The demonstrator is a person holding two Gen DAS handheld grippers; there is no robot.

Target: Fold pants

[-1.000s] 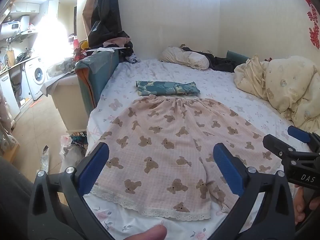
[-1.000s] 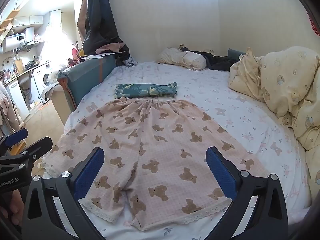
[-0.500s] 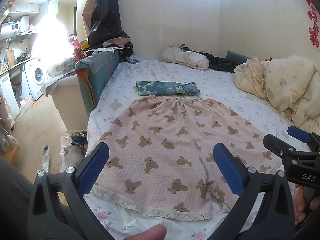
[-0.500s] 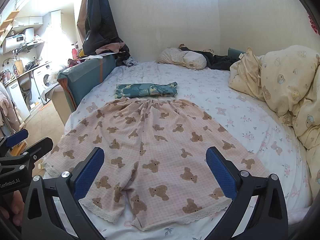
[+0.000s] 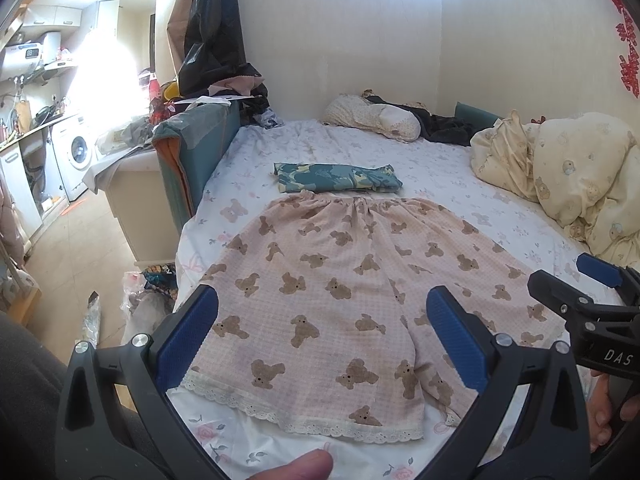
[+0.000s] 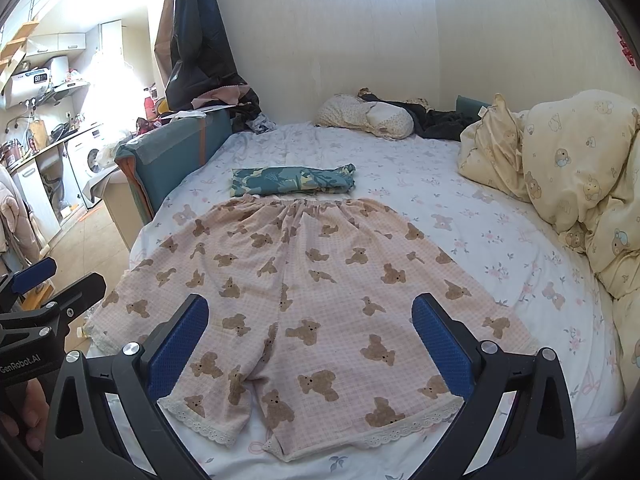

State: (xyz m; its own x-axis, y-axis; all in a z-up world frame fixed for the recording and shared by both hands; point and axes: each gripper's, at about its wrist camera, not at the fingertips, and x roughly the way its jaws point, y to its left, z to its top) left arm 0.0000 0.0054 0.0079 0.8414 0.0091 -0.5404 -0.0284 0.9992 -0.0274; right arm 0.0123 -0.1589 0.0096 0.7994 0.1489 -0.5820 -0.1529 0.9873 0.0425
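Pink checked pants with brown bears (image 5: pixel 340 280) lie flat on the bed, waistband far, lace hems near; they also show in the right wrist view (image 6: pixel 320 292). My left gripper (image 5: pixel 322 334) is open and empty, held above the left leg near its hem. My right gripper (image 6: pixel 310 340) is open and empty above the right leg and crotch. Each gripper shows at the edge of the other's view: the right one (image 5: pixel 588 300) and the left one (image 6: pixel 44 300).
A folded teal patterned cloth (image 5: pixel 336 178) lies just beyond the waistband. A cream bear duvet (image 6: pixel 568 184) is piled at the right. A pillow (image 5: pixel 372 118) and dark clothes lie at the headboard. A teal sofa arm (image 5: pixel 192 152) and floor clutter are left of the bed (image 6: pixel 500 216).
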